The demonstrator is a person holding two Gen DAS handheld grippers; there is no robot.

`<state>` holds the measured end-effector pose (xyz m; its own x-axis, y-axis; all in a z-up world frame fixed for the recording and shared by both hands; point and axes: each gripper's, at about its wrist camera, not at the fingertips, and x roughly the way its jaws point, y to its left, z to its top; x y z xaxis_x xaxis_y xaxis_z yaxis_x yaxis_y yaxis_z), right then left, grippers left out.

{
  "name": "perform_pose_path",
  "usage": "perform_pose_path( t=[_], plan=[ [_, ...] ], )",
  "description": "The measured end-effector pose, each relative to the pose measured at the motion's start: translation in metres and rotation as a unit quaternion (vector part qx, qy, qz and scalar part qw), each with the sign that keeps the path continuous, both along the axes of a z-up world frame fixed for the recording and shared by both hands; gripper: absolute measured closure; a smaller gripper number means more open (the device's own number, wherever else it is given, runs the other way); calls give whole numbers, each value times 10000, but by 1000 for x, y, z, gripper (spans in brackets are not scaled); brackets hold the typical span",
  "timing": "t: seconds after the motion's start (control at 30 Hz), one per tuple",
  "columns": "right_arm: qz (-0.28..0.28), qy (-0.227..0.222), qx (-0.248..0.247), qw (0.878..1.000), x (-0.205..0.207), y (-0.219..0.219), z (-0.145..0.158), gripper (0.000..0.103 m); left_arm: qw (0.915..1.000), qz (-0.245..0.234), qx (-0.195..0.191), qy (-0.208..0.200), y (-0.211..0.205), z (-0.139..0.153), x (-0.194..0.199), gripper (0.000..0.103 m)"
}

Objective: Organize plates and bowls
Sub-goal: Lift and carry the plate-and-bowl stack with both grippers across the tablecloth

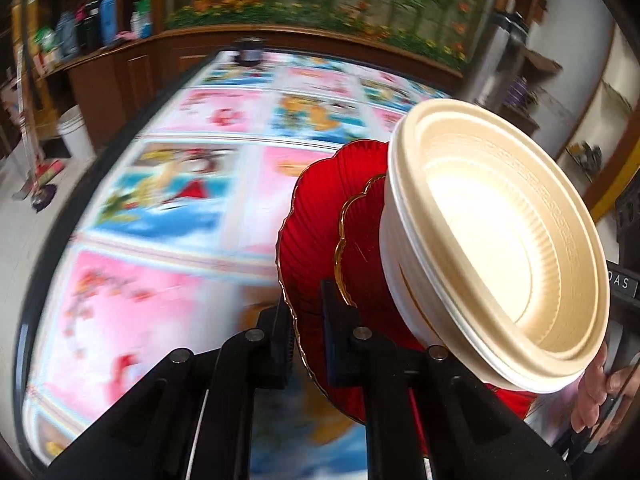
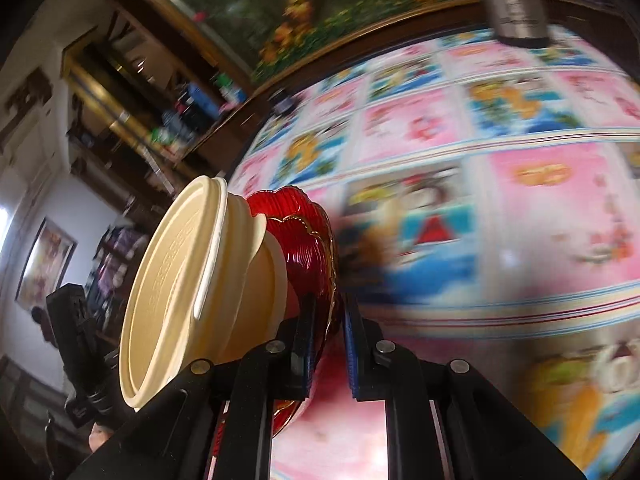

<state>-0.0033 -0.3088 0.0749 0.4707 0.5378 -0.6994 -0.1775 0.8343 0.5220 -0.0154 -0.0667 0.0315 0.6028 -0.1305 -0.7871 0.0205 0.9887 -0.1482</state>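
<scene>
Each hand-held gripper, left (image 1: 306,332) and right (image 2: 329,322), is clenched on opposite rims of the red plates (image 1: 316,216), lifted above the tabletop (image 1: 168,200). The cream bowls (image 1: 496,240) on top look light and slippery, and the plates look brittle, so rim grips must hold level.

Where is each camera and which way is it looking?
Left wrist: sits on the left gripper, looking along its jaws at the red plate and cream bowls; fingers show.
Right wrist: sits on the right gripper, facing the same stack from the opposite rim.
Shared: plate, bowls, cartoon tablecloth.
</scene>
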Motion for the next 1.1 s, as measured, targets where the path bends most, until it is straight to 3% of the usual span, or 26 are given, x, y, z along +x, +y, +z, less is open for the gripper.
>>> perform_pose_path(
  t=[0.23, 0.33, 0.63, 1.1],
  plan=[
    [-638, 13, -125, 9979, 3, -62, -9, 91, 9994, -285, -18, 190, -57, -14, 32, 94],
    [-785, -24, -173, 9968, 6, -77, -14, 90, 9995, -308, -1, 83, -69, -16, 36, 94],
    [-833, -314, -492, 9948, 10, -77, -19, 91, 9988, -147, 151, -437, -80, -17, 40, 94],
    [-1026, -627, -747, 9899, 4, -81, -8, 84, 9984, -344, 22, -445, -75, -14, 33, 90]
  ],
)
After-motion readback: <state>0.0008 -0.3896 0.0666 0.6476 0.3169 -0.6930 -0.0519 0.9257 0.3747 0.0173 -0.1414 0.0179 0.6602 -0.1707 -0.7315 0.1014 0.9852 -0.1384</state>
